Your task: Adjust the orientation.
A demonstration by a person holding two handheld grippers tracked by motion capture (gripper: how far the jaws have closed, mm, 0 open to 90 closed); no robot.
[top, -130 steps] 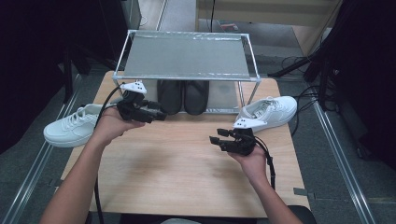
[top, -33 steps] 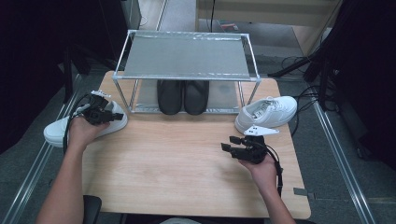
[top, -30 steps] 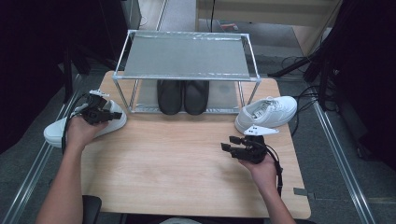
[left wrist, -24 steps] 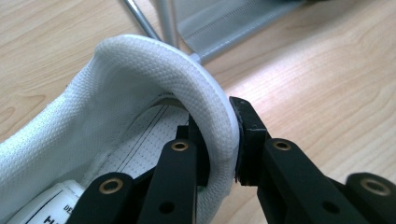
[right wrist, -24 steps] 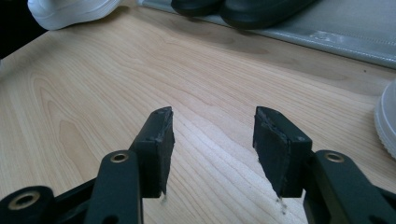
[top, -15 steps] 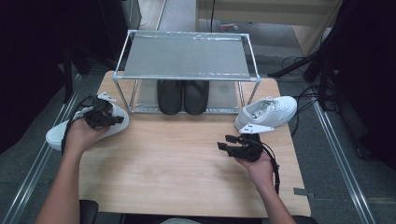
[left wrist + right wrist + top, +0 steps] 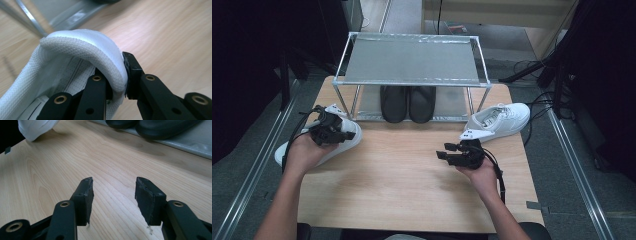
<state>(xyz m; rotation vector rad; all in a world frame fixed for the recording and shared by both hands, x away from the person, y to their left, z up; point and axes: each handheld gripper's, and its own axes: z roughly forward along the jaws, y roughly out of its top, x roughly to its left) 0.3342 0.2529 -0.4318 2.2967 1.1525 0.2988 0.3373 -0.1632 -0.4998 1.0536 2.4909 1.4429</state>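
One tool [image 7: 117, 85] pinching sneaker collar [image 7: 100, 55] (left gripper view's detail)

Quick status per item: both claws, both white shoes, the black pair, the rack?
Left claw: shut on the left white shoe's heel collar.
Right claw: open, nothing between the jaws.
Left white shoe: gripped, at the table's left edge.
Right white shoe: upright on the table, untouched.
Black shoes: side by side under the rack.
Rack: top shelf bare.

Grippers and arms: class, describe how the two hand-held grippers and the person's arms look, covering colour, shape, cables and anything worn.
Both the left gripper and the right gripper are black, each with two flat-sided jaws. Brass-coloured rivets sit in the jaw links, and the dark pads look worn at the edges. A black cable trails from the right gripper along the wrist; another loops from the left one. The forearms are bare, with no sleeves or gloves.
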